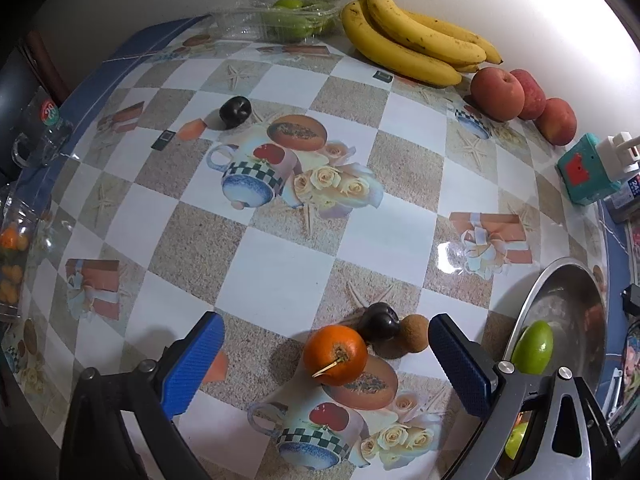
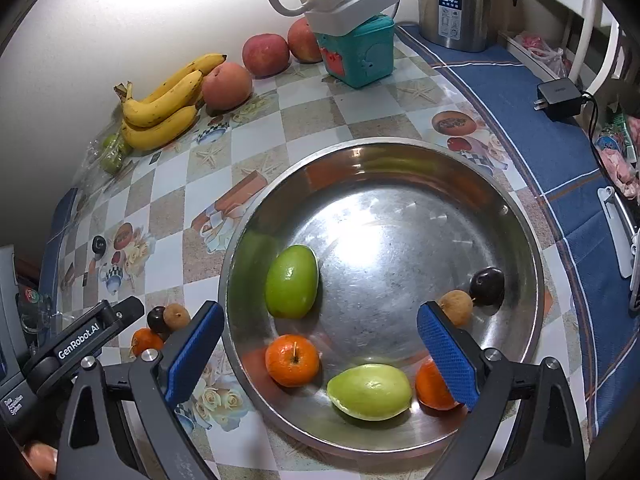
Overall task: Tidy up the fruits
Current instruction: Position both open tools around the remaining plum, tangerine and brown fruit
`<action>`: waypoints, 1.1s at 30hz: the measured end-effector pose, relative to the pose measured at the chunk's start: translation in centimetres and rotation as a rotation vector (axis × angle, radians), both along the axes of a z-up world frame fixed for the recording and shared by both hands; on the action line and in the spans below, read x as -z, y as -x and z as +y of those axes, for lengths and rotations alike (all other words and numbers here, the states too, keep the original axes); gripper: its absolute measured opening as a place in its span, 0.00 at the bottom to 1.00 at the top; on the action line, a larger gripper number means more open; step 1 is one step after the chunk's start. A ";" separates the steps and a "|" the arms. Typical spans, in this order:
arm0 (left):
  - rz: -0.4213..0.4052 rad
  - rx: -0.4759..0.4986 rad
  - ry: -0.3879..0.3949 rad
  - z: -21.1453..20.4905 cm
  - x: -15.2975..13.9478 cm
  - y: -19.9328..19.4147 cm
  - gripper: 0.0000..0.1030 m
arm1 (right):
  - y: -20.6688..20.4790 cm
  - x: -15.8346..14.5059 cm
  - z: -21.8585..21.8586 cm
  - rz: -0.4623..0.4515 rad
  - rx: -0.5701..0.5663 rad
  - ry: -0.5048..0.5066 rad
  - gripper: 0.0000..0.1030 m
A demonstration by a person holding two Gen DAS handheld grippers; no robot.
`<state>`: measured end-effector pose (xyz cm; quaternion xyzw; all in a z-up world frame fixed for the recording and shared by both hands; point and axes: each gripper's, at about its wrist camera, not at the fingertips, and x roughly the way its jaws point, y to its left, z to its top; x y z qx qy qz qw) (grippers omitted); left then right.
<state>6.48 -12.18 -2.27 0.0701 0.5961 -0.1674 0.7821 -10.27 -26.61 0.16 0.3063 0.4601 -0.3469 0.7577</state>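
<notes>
My left gripper [image 1: 328, 364] stands open over the table, with an orange [image 1: 335, 354] between its blue pads and touching neither. A dark plum [image 1: 374, 322] and a brown longan [image 1: 415, 332] lie just beyond it. My right gripper [image 2: 322, 354] hangs open above the steel bowl [image 2: 384, 144], gripping nothing. In the bowl lie two green fruits [image 2: 292, 282] [image 2: 370, 392], two oranges [image 2: 292, 360] [image 2: 434, 388], a longan [image 2: 454, 306] and a plum [image 2: 486, 286].
Along the wall lie bananas [image 1: 412, 40], red apples [image 1: 498, 94] and a clear box of green fruit [image 1: 288, 12]. A lone plum [image 1: 235, 112] sits mid-table. A teal box with a power strip [image 2: 360, 56], a steel kettle [image 2: 456, 4] and a charger [image 2: 560, 96] stand at the right.
</notes>
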 end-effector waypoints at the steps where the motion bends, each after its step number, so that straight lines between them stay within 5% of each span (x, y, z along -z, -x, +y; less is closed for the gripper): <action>1: 0.005 -0.003 0.001 0.1 0.0 0.0 1.00 | 0.0 0.0 0.0 0.002 -0.001 0.003 0.95; 10: 0.051 -0.026 0.020 1.3 0.4 0.2 1.00 | -0.2 -0.7 0.5 -0.016 0.000 0.033 0.95; 21: -0.025 -0.019 0.037 2.4 -1.6 0.2 1.00 | -1.3 -2.1 2.3 -0.059 -0.027 0.115 0.95; 33: -0.038 -0.039 0.069 4.4 -2.5 -1.5 1.00 | -3.8 -1.4 5.0 -0.086 -0.112 0.089 0.95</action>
